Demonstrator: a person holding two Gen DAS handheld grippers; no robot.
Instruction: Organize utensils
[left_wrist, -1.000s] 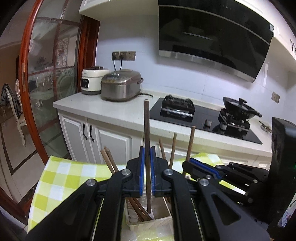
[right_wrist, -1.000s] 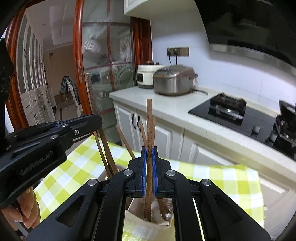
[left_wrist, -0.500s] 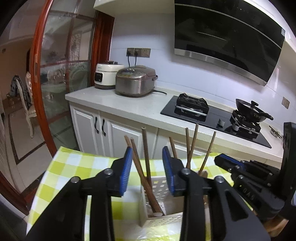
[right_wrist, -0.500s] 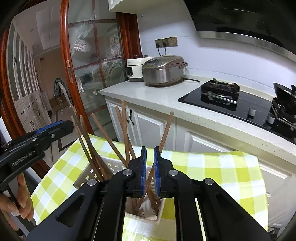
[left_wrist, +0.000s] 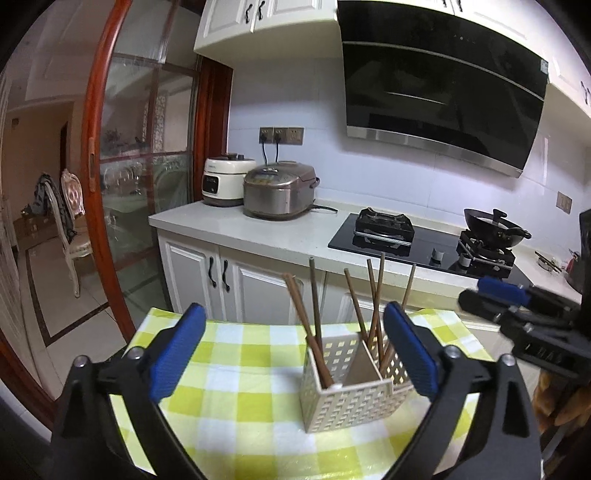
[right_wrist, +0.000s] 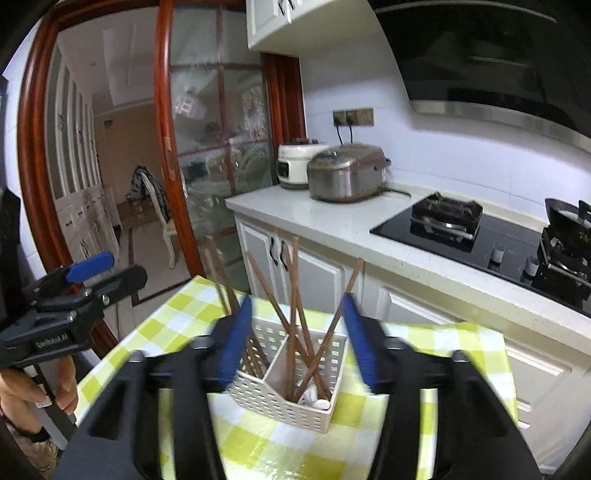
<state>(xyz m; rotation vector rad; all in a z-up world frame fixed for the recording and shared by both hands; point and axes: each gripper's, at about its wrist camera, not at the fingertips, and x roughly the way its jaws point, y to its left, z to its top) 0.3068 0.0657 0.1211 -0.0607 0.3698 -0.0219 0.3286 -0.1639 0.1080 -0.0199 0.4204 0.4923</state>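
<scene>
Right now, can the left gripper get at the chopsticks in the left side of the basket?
Probably yes. The left gripper, jaws opening and empty, faces the basket across bare checked cloth; those chopsticks stand clear above the rim, and the right gripper is off to the side.

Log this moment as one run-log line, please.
left gripper: opening, empty | right gripper: opening, empty | brown wooden chopsticks: standing in white perforated plastic basket | basket on yellow checked tablecloth

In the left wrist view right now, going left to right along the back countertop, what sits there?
White cooker → metallic rice cooker → empty gas burner → black wok on the second burner.
</scene>
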